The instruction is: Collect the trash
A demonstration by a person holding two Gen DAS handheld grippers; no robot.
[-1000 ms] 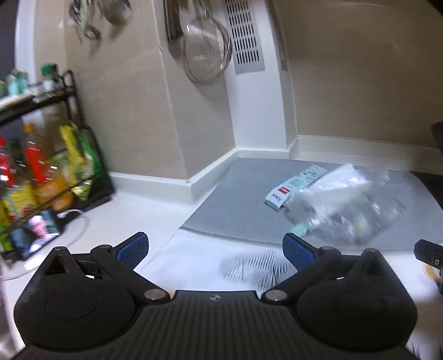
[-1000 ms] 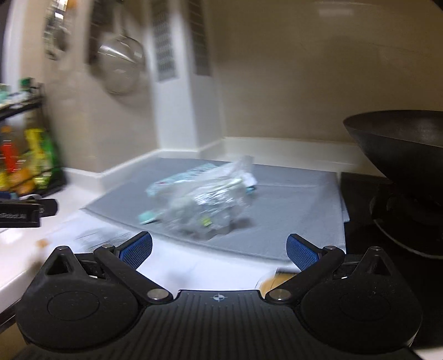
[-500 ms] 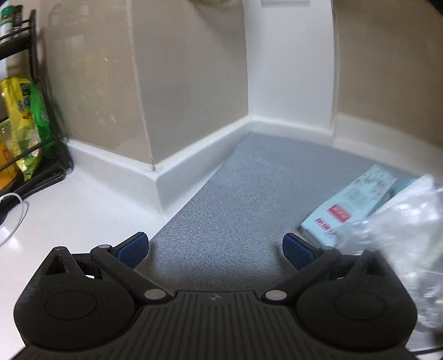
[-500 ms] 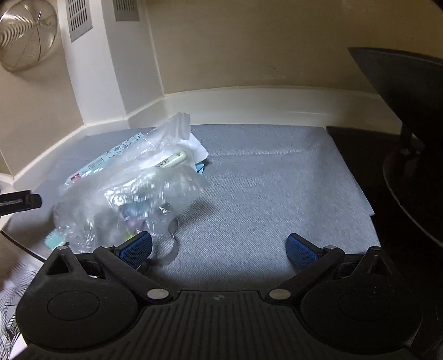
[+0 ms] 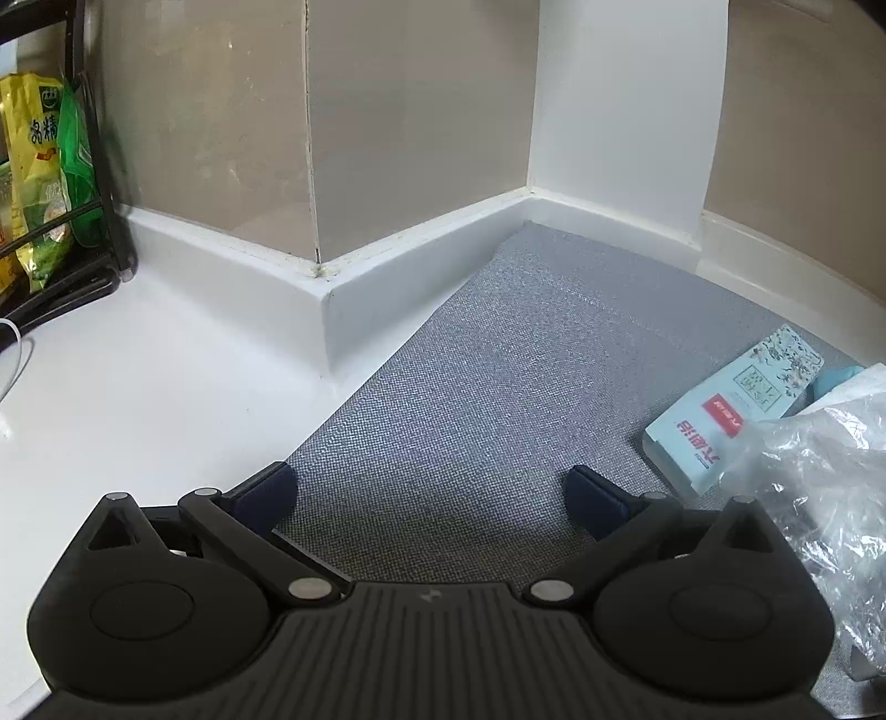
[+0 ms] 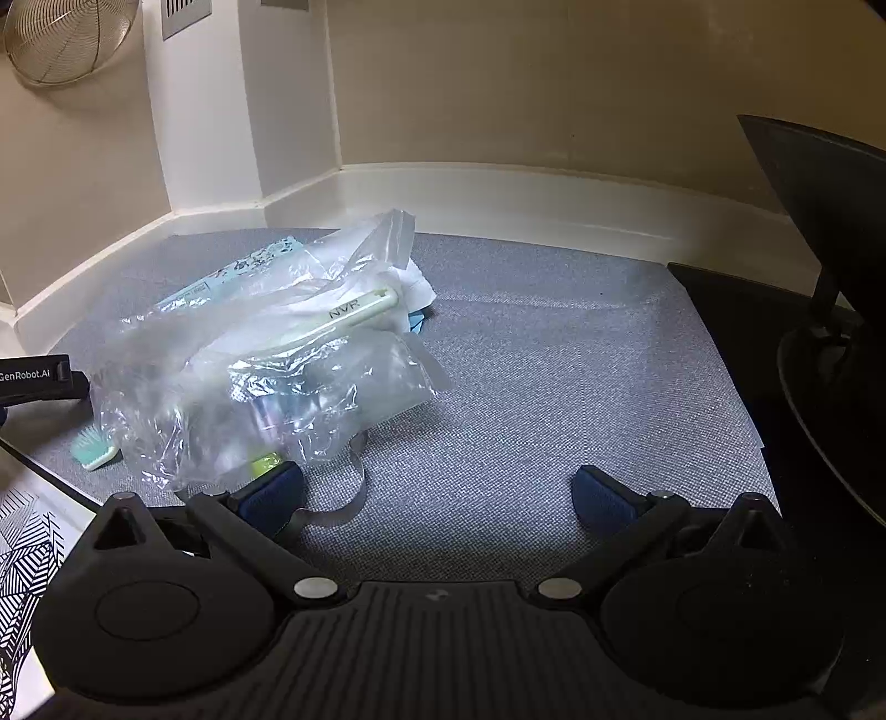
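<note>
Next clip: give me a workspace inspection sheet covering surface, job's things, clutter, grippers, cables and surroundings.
Surface: grey mat on a white counter.
Job's things: clear plastic bag of trash lying on the mat; pale blue packet partly under it.
Clutter: small teal brush beside the bag; patterned paper at the counter edge.
Grippers: left gripper open, empty; right gripper open, empty.
Cables: white cable at far left.
Surroundings: black wok, wire strainer, rack of packets.

I see both views sharp, soft indoor light, glare on the clear plastic bag (image 6: pixel 266 376), gripper shadows across the grey mat (image 5: pixel 498 387), fisheye-bent, dark corners.
</note>
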